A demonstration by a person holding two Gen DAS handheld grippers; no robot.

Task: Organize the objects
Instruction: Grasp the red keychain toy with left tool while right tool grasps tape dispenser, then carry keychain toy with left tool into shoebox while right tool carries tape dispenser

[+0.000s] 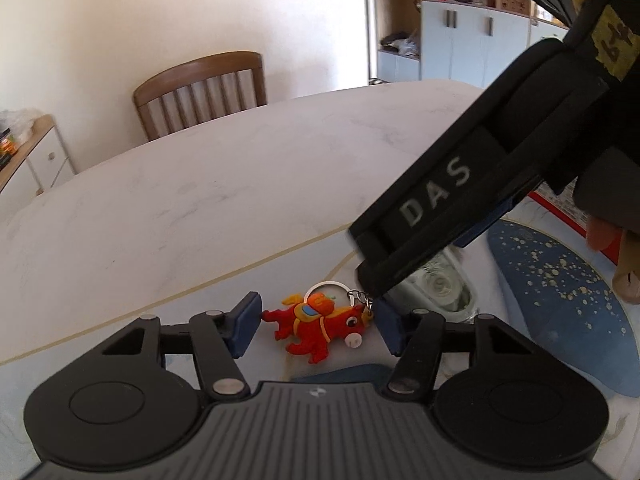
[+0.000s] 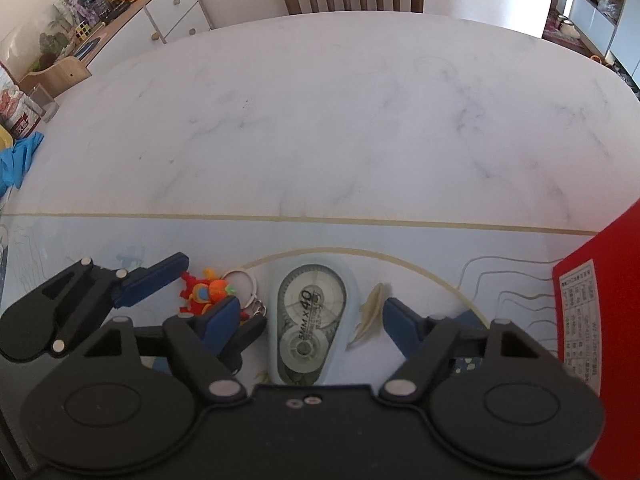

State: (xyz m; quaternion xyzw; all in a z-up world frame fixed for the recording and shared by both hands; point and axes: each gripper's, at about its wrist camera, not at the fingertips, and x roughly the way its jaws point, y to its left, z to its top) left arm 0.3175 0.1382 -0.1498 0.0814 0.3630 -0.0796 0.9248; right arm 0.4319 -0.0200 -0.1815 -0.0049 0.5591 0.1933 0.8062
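Note:
A red-orange horse keychain [image 1: 320, 326] with a metal ring lies on the pale blue mat [image 1: 120, 340]. My left gripper [image 1: 319, 326] straddles it, blue pads [image 1: 246, 326] close at tail and head, not pressing; it counts as open. In the right wrist view the same keychain [image 2: 208, 294] sits inside the left gripper [image 2: 220, 292]. A clear correction tape dispenser [image 2: 308, 320] lies between the fingers of my right gripper [image 2: 310, 312], which is open with gaps on both sides. A pale shell-like piece [image 2: 370, 310] rests by its right finger [image 2: 400, 326].
A red booklet [image 2: 600, 300] lies at the mat's right edge. The right tool's black housing marked DAS [image 1: 436, 200] looms over the tape [image 1: 440, 284]. White marble table [image 2: 320, 120] stretches beyond the mat, with a wooden chair [image 1: 200, 88] behind. Blue cloth [image 2: 16, 164] at the left rim.

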